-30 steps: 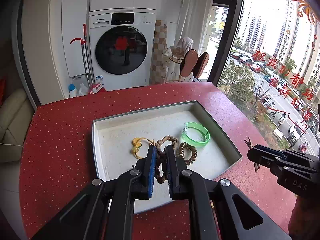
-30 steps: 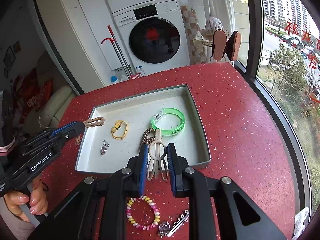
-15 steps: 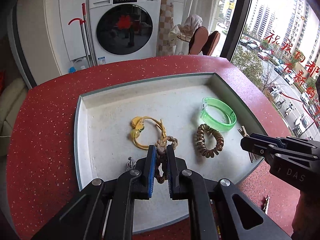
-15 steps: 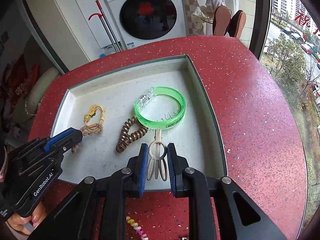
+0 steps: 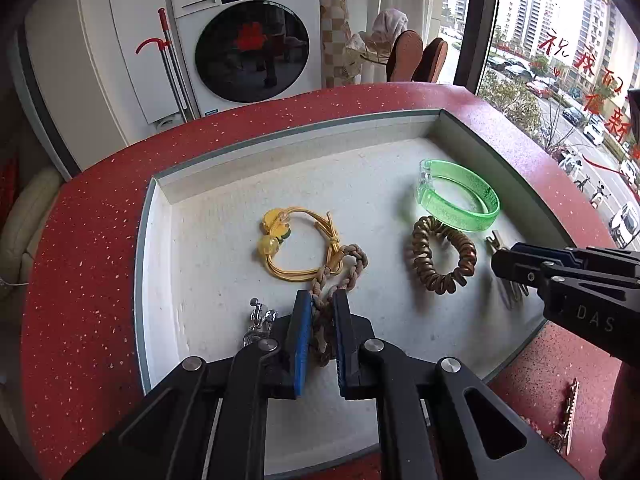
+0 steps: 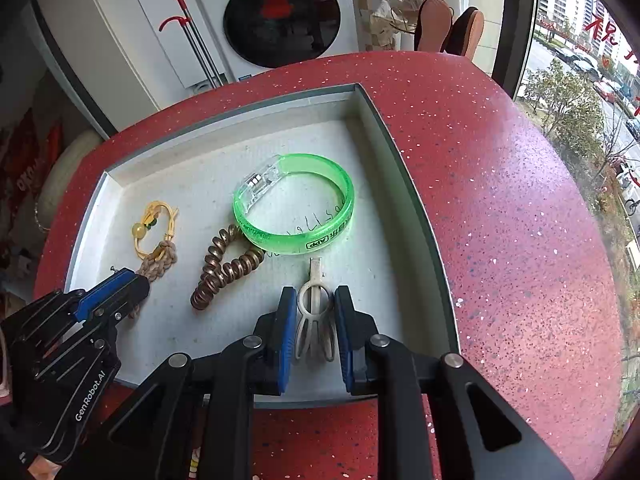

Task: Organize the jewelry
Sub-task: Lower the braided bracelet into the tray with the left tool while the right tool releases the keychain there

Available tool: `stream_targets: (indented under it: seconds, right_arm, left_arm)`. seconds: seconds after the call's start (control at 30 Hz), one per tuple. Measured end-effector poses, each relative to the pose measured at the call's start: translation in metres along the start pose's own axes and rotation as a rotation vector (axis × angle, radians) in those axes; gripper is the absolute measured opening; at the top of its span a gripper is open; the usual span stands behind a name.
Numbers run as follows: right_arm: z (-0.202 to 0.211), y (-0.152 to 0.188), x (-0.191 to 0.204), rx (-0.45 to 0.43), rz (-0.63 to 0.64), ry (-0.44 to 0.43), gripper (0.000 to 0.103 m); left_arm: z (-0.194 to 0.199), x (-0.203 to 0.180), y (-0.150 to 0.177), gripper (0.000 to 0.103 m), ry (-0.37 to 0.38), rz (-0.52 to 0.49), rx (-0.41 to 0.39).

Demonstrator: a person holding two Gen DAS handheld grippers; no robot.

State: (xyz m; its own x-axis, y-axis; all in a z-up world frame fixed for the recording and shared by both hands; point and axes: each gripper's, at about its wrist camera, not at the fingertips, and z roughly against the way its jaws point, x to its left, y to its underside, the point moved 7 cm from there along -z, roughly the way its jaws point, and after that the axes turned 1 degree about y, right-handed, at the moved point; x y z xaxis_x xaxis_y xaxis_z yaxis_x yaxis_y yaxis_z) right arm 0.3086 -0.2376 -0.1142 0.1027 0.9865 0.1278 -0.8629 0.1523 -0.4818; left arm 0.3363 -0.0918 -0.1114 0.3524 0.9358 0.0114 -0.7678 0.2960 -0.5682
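- I see my left gripper (image 5: 320, 320) clamped on the braided rope bracelet (image 5: 340, 276), low over the tray (image 5: 168, 264).
- My right gripper (image 6: 311, 320) is clamped on a beige hair claw (image 6: 315, 320), directly behind the green bangle (image 6: 296, 204).
- The coil hair tie (image 6: 224, 268) lies left of the right gripper.

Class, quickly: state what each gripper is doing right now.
Left gripper: shut on the braided cord bracelet.
Right gripper: shut on the beige hair clip.
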Motion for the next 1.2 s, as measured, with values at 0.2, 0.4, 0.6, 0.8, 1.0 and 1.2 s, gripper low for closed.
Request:
stream_targets:
  seconds: [0.2,0.4,0.6,0.8,1.0,1.2]
  right_arm:
    - [0.003,0.003,0.005,-0.002,-0.003,-0.027,0.045]
    - [0.012,0.002,0.006,-0.022,-0.031,-0.053,0.06]
    - [0.04,0.001,0.007,-0.089,-0.052,-0.092,0.068]
    - [0.066,0.015,-0.001,-0.14,-0.096,-0.113,0.077]
    - [0.081,0.026,-0.005,-0.157,-0.112,-0.122,0.079]
    - [0.091,0.034,-0.009,-0.163,-0.117,-0.124,0.079]
  left_arm:
    - [0.0,-0.002,0.002,0.029,-0.023,-0.027,-0.007]
    - [0.002,-0.002,0.004,0.029,-0.023,-0.024,-0.007]
    - [0.009,-0.004,0.001,0.029,-0.006,-0.014,-0.035]
    - [0.029,-0.001,-0.006,0.029,-0.028,0.014,-0.1]
    - [0.039,0.006,-0.011,0.029,-0.047,0.043,-0.122]
    - [0.04,0.011,-0.008,0.03,-0.062,0.074,-0.121]
